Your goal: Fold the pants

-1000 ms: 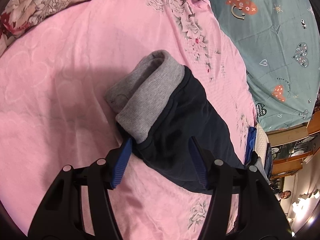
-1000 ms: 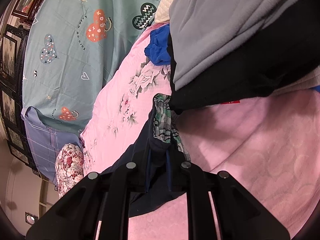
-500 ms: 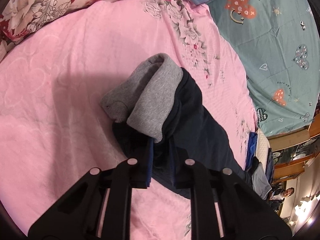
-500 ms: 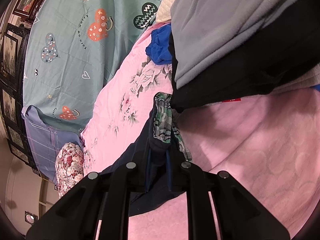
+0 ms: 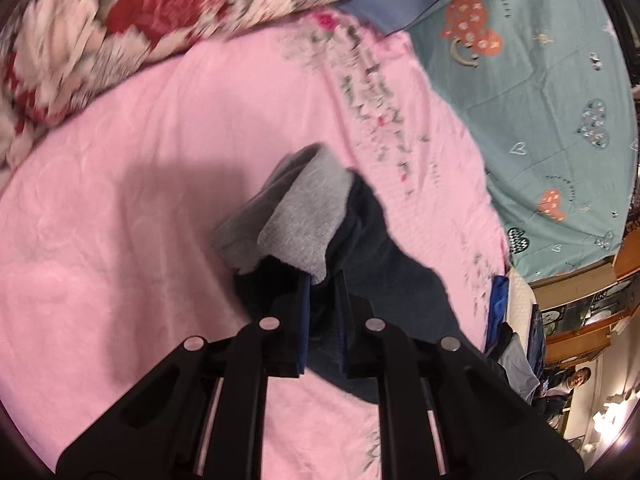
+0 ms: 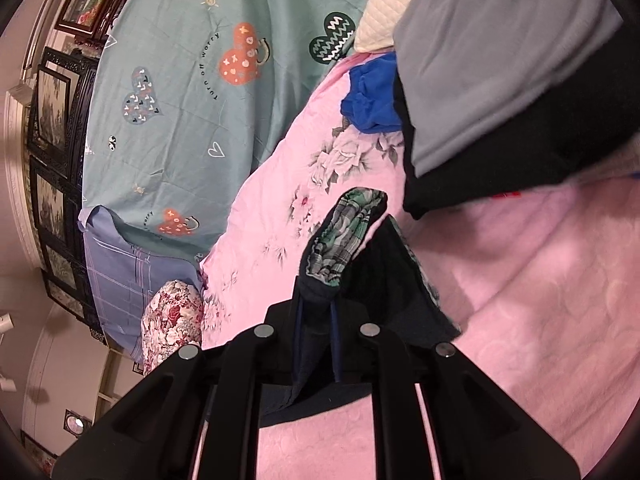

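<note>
A: Left gripper (image 5: 322, 284)?
B: Mine pinches the pants (image 5: 384, 248) near the grey cuff (image 5: 308, 220), on the pink blanket (image 5: 120, 200).
A: Right gripper (image 6: 316, 312)?
B: Clamped on the plaid-lined waistband (image 6: 344, 232) (fabric bunched between the fingers).

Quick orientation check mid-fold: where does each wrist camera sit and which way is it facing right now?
Left wrist: rides the left gripper, looking along its fingers down at the pants and their grey cuffs; only the gripper shows.
Right wrist: rides the right gripper, facing the plaid-lined waistband and the clothes pile; only the gripper shows.
Shared: pants, pink bedspread, teal heart-print sheet.
</note>
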Demonstrator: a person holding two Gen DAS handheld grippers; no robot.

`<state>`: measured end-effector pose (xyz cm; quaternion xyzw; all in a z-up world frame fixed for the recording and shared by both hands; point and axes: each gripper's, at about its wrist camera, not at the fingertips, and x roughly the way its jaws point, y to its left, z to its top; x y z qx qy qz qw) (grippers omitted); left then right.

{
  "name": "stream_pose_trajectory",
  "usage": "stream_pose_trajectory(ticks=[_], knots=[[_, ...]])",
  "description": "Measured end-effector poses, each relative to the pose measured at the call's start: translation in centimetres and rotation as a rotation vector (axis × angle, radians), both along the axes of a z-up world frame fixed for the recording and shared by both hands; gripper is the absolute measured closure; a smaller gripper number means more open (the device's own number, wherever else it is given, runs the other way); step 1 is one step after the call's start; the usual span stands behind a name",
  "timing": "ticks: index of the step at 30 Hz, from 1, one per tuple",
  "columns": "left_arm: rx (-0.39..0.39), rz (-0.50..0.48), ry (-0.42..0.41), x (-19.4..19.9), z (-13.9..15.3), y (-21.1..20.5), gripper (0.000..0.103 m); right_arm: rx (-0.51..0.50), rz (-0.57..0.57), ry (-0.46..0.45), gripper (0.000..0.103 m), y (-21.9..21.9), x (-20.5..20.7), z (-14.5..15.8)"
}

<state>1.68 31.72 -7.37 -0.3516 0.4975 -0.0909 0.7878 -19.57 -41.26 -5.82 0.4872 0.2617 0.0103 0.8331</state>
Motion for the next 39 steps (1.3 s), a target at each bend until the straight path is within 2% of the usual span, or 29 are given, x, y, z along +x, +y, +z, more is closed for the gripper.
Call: stream_pose_trajectory(ticks=[3, 5, 9, 13, 16, 18, 20, 21, 23, 24, 26, 30, 34, 37, 39], knots=[[-0.034, 0.019, 0.055, -0.2, -2.8, 1.1, 0.092, 0.023, -0.019, 0.046, 0.091, -0.2, -1.0, -1.9], [-0.059, 0.021, 0.056, -0.4, -3.6, 1.6, 0.092, 0.053, -0.041, 0.077, 0.091, -0.5, -1.6, -3.5], [-0.051, 0.003, 0.035, -0.3, -2.3, 1.4, 0.092, 0.077, -0.063, 0.107, 0.091, -0.9, -2.6, -5.0], [-0.015, -0.02, -0.017, 0.0, 0.3, 1.0, 0.092, 0.077, -0.052, 0.069, 0.091, -0.7, -2.8, -3.6], [0.016, -0.011, 0.013, 0.5, -0.2, 1.0, 0.092, 0.047, -0.017, 0.093, 0.091, -0.4, -2.4, -3.0], [0.022, -0.008, 0.051, 0.7, -1.4, 1.1, 0.091, 0.005, -0.017, 0.168, 0.085, -0.3, -2.1, -3.5], [0.022, -0.017, 0.065, 0.4, -2.2, 1.2, 0.088, 0.051, -0.043, 0.186, 0.072, -1.0, -2.6, -4.4], [0.024, -0.018, 0.064, 0.1, -2.3, 1.4, 0.086, 0.077, -0.07, 0.185, 0.069, -1.5, -3.0, -4.7], [0.063, -0.011, 0.053, -0.6, -2.1, 2.1, 0.072, 0.097, -0.074, 0.185, 0.066, -1.8, -3.4, -4.9], [0.11, 0.008, 0.054, -1.0, -1.8, 2.6, 0.072, 0.105, -0.066, 0.183, 0.065, -1.8, -3.4, -4.9], [0.188, 0.049, 0.059, -1.7, -1.3, 3.8, 0.074, 0.098, -0.049, 0.193, 0.056, -1.4, -3.1, -4.7], [0.153, 0.091, 0.021, -3.0, 0.3, 5.4, 0.074, 0.035, -0.019, 0.232, 0.055, -0.7, -1.1, -4.6], [0.147, 0.007, -0.079, -3.0, 2.8, 1.8, 0.074, 0.018, -0.015, 0.251, 0.054, -0.8, 0.8, -4.9], [0.148, -0.131, -0.153, -2.1, 4.2, -3.9, 0.073, 0.03, -0.01, 0.243, 0.054, -1.2, 1.3, -5.2], [0.189, -0.241, -0.172, -1.4, 4.2, -8.8, 0.071, 0.024, -0.008, 0.228, 0.059, -1.3, 1.2, -5.2]])
